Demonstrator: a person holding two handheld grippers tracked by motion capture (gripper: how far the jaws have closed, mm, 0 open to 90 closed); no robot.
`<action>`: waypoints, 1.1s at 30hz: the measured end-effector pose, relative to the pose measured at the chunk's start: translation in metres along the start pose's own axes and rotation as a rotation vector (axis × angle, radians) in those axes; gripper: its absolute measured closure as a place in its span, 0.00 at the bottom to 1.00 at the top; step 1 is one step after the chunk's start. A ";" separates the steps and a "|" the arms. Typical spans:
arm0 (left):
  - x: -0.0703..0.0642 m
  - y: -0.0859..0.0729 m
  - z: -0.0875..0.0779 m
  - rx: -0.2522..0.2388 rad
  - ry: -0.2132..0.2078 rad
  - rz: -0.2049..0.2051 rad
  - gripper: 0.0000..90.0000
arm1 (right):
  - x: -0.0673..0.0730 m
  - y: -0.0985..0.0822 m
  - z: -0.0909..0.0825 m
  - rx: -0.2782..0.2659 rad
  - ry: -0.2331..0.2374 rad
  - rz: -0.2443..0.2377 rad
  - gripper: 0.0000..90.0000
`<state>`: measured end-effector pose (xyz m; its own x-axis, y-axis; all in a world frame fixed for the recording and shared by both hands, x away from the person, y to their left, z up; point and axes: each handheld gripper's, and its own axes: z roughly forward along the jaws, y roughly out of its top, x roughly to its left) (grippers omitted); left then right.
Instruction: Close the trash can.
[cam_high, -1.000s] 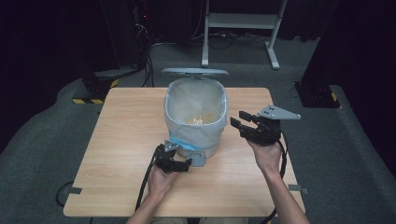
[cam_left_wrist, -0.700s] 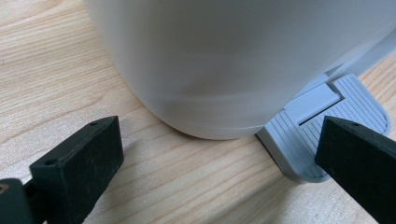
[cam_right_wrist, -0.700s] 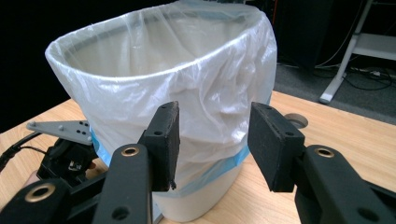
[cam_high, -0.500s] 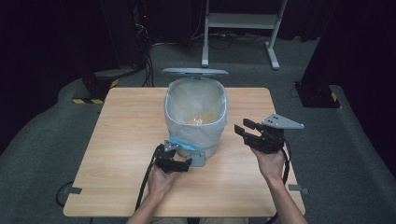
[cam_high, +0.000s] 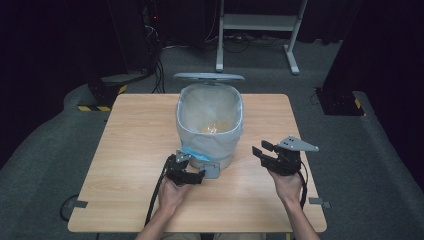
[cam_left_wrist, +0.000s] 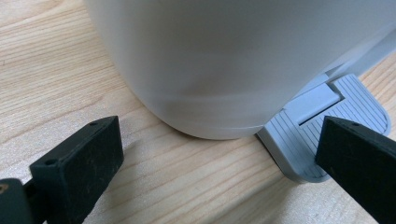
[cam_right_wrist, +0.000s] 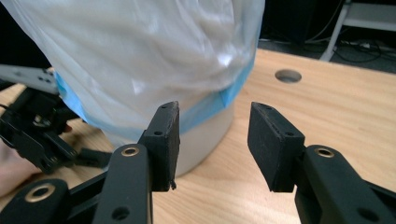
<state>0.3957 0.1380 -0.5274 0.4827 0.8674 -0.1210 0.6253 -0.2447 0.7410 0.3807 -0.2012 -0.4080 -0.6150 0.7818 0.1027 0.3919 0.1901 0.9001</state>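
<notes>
A white pedal bin (cam_high: 210, 137) lined with a clear, blue-edged bag (cam_right_wrist: 140, 56) stands mid-table, its lid (cam_high: 208, 77) raised behind it. Yellowish scraps (cam_high: 214, 127) lie inside. My left gripper (cam_high: 189, 174) rests low at the bin's front, open; in the left gripper view its jaws (cam_left_wrist: 219, 135) straddle the bin's base (cam_left_wrist: 224, 56), and one jaw overlaps the grey foot pedal (cam_left_wrist: 308, 135). Whether it presses the pedal I cannot tell. My right gripper (cam_high: 261, 149) hovers right of the bin, open with nothing between its pads (cam_right_wrist: 212, 126).
The wooden table (cam_high: 135, 135) has bare room left and right of the bin, and a round cable hole (cam_right_wrist: 288, 75) at its far side. Cables trail from the left gripper off the front edge. A white desk frame (cam_high: 255, 22) stands on the floor behind.
My right gripper has sunk and drifted right and back toward the person, away from the bin's rim. The left gripper and the bin have stayed put.
</notes>
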 end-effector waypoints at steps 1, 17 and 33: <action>0.000 0.000 0.000 0.000 0.000 0.000 0.01 | -0.001 -0.004 0.001 0.006 -0.003 0.001 0.60; 0.000 0.000 0.000 0.001 0.001 -0.001 0.01 | -0.020 -0.086 0.037 0.174 -0.091 0.049 0.60; 0.002 0.000 0.000 0.002 -0.011 -0.009 0.01 | -0.020 -0.101 0.052 0.289 -0.171 0.013 0.52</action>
<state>0.3969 0.1402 -0.5271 0.4836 0.8648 -0.1353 0.6312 -0.2375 0.7384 0.3890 -0.2049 -0.5229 -0.4942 0.8691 0.0184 0.5921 0.3210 0.7391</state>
